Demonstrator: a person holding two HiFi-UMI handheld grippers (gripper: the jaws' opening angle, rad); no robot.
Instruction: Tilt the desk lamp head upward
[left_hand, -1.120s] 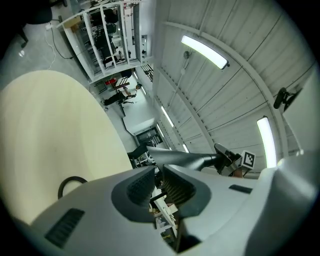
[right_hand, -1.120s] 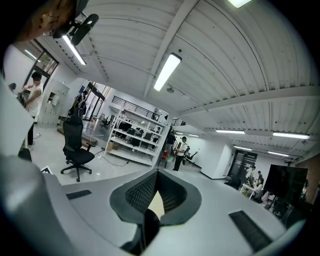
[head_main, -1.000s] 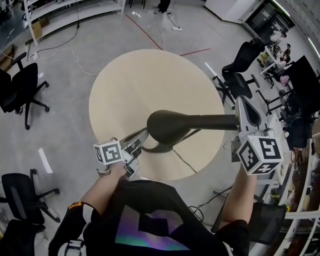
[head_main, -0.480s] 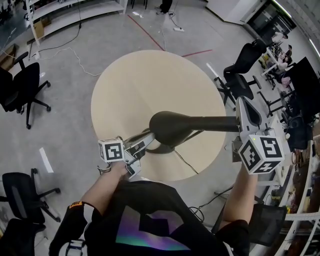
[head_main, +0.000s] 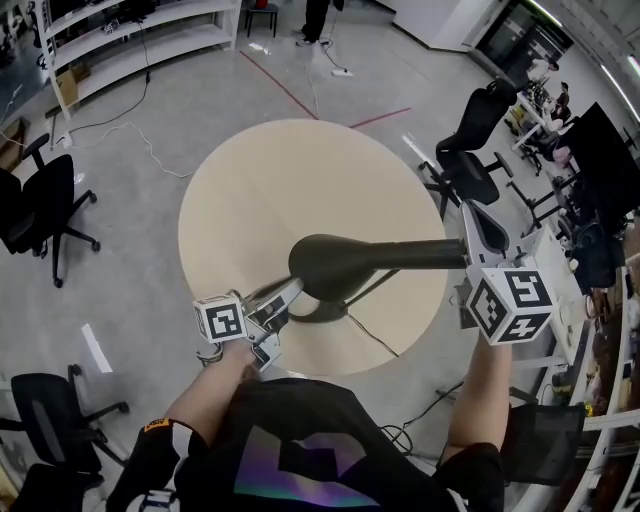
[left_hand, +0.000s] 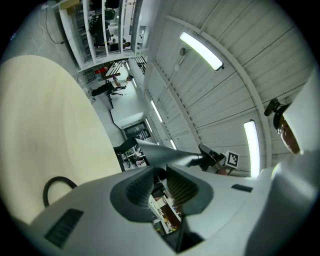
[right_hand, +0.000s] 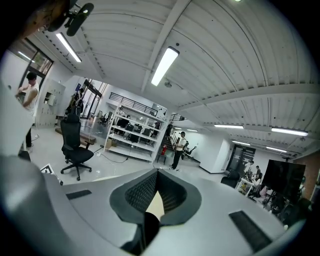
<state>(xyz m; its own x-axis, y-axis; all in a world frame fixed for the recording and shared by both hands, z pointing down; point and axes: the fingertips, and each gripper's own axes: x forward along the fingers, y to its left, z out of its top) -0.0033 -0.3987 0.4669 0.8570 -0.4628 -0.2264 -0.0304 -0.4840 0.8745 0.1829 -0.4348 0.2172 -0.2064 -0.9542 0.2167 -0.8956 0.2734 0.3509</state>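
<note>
A black desk lamp stands near the front edge of a round beige table (head_main: 250, 190). Its long head (head_main: 335, 262) lies roughly level, broad end to the left, above the ring-shaped base (head_main: 322, 313). My right gripper (head_main: 468, 245) is shut on the narrow right end of the head; in the right gripper view a dark piece of the lamp (right_hand: 145, 227) sits low between the jaws (right_hand: 157, 192). My left gripper (head_main: 290, 292) reaches the base's left edge, jaws almost together (left_hand: 161, 182) with only background showing in the gap. The left gripper view shows the lamp head (left_hand: 165, 155) from below.
The lamp's black cable (head_main: 375, 335) runs off the table's front right edge. Office chairs stand at the left (head_main: 45, 200), lower left (head_main: 45, 400) and right (head_main: 470, 150). Shelving (head_main: 130, 30) lines the far left. A person (right_hand: 177, 150) stands by distant shelves.
My left gripper has edged right, closer to the lamp base. The right gripper keeps its hold on the head's narrow end, and the head's tilt looks about the same.
</note>
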